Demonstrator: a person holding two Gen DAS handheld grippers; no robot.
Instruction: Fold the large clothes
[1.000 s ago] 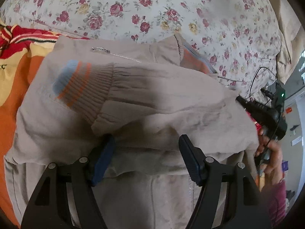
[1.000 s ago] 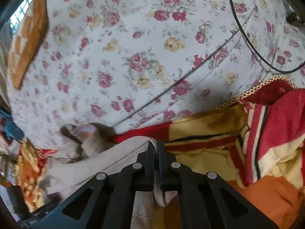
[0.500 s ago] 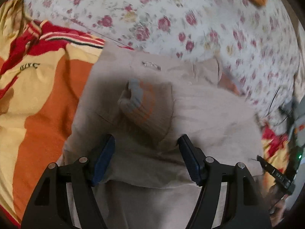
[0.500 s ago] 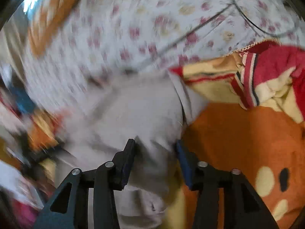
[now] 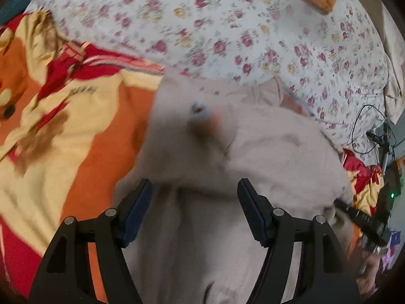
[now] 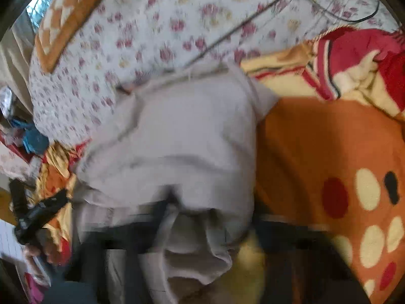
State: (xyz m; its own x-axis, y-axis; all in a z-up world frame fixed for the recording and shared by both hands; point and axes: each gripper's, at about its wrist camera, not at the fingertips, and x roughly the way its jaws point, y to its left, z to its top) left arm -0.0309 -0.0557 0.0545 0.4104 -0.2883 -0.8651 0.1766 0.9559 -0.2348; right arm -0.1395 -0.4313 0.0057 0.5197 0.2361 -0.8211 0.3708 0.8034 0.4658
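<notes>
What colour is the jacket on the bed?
Light beige-grey jacket, clearest in the left wrist view.

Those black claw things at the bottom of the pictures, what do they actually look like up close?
The left gripper has two black angular plastic arms with triangular cut-outs and silver round bolts. Each ends in a dark blue flat pad. The right gripper is a black blur here, so its details cannot be made out. No cables or markings show on either.

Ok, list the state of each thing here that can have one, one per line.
Beige jacket: partly folded, sleeve laid across the body, lying on the blanket.
Striped sleeve cuff: resting on top of the jacket.
Orange blanket: spread out, rumpled.
Left tool: open, empty, above the jacket.
Right tool: blurred, open or shut unclear.
</notes>
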